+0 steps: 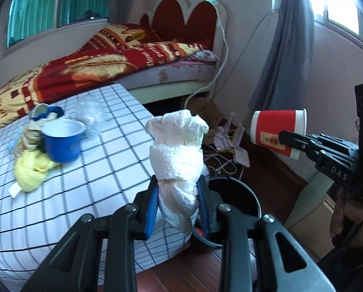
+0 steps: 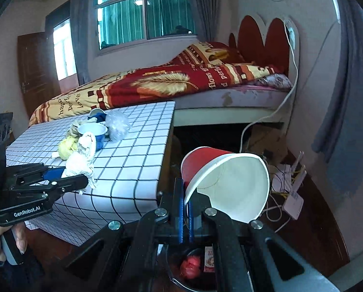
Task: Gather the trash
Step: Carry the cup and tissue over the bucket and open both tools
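My left gripper point(image 1: 177, 192) is shut on a crumpled white paper towel point(image 1: 177, 150), held upright beside the table's corner, above and just left of a black trash bin point(image 1: 239, 194) on the floor. The towel also shows in the right wrist view point(image 2: 80, 160). My right gripper point(image 2: 186, 194) is shut on the rim of a red paper cup point(image 2: 220, 177) lying on its side, above the bin point(image 2: 193, 267), which holds red trash. In the left wrist view the cup point(image 1: 277, 131) hangs in the air at the right.
A checkered table point(image 1: 96, 170) carries a blue cup point(image 1: 62, 141), a yellow wad point(image 1: 33, 168), crumpled plastic point(image 1: 91, 114) and other scraps. A bed point(image 1: 103, 68) stands behind. Cables and a router point(image 1: 230, 146) lie on the wooden floor by the wall.
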The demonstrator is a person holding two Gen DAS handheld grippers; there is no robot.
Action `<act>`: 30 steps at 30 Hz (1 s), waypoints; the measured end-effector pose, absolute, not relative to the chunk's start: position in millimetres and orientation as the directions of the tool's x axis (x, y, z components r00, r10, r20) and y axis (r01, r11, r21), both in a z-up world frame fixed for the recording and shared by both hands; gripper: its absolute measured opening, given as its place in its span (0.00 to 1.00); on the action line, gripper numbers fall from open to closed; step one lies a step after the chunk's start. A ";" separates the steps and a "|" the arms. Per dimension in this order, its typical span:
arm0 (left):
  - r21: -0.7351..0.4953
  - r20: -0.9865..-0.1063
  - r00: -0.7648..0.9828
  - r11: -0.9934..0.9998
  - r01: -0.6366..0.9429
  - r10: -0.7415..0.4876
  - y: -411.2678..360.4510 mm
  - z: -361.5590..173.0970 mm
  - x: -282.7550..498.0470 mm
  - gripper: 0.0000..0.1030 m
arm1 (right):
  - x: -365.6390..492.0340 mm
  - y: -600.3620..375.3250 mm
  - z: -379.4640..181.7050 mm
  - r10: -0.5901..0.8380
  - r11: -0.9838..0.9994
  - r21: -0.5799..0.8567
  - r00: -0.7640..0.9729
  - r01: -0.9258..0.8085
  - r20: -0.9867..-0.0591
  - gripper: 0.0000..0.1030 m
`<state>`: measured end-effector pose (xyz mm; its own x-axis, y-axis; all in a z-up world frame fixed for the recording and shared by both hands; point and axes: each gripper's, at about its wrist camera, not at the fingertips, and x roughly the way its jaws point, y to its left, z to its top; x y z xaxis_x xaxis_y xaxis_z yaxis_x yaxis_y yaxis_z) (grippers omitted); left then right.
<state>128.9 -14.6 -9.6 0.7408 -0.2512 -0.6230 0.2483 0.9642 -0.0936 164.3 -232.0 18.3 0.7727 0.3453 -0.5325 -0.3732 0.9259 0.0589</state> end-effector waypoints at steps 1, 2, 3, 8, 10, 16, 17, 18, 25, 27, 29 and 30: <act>-0.096 -0.627 0.734 0.962 0.257 -0.259 -19.2 -11.9 129.5 0.30 | 164.9 -235.8 16.0 0.341 0.928 0.061 0.772 -0.367 -0.537 0.03; -0.097 -0.632 0.728 0.959 0.267 -0.266 -24.3 -14.2 130.3 0.30 | 165.7 -239.9 13.2 0.337 0.930 0.065 0.769 -0.362 -0.544 0.03; -0.098 -0.636 0.722 0.957 0.273 -0.272 -27.8 -15.5 131.8 0.30 | 165.7 -243.0 10.4 0.334 0.931 0.068 0.766 -0.358 -0.549 0.03; -0.110 -0.662 0.684 0.942 0.316 -0.307 -50.6 -29.2 133.7 0.30 | 165.9 -256.8 -8.7 0.316 0.938 0.073 0.743 -0.340 -0.591 0.03; -0.114 -0.673 0.667 0.936 0.333 -0.319 -59.4 -36.1 134.0 0.30 | 166.8 -262.1 -17.8 0.314 0.938 0.081 0.728 -0.336 -0.609 0.03; -0.129 -0.716 0.605 0.918 0.375 -0.348 -86.2 -61.5 134.9 0.30 | 169.0 -275.4 -45.6 0.306 0.941 0.097 0.689 -0.325 -0.657 0.03; -0.134 -0.726 0.591 0.915 0.380 -0.352 -90.2 -66.9 136.3 0.30 | 170.5 -278.5 -51.6 0.306 0.940 0.103 0.677 -0.324 -0.669 0.03; -0.140 -0.735 0.577 0.913 0.384 -0.356 -93.3 -72.0 138.0 0.30 | 171.2 -280.5 -56.2 0.306 0.940 0.106 0.670 -0.323 -0.676 0.03; -0.187 -0.790 0.487 0.903 0.387 -0.372 -109.5 -110.4 149.5 0.30 | 187.7 -288.4 -103.1 0.322 0.934 0.158 0.566 -0.319 -0.759 0.03; -0.197 -0.803 0.466 0.904 0.380 -0.371 -111.1 -120.5 154.0 0.30 | 193.2 -287.1 -117.8 0.322 0.932 0.165 0.531 -0.322 -0.784 0.03; -0.202 -0.820 0.441 0.905 0.374 -0.365 -112.8 -133.4 159.8 0.30 | 198.4 -284.9 -131.4 0.318 0.931 0.164 0.503 -0.326 -0.804 0.03; -0.207 -0.827 0.427 0.905 0.372 -0.365 -113.6 -139.3 162.7 0.30 | 200.4 -283.4 -138.9 0.316 0.930 0.165 0.487 -0.328 -0.814 0.03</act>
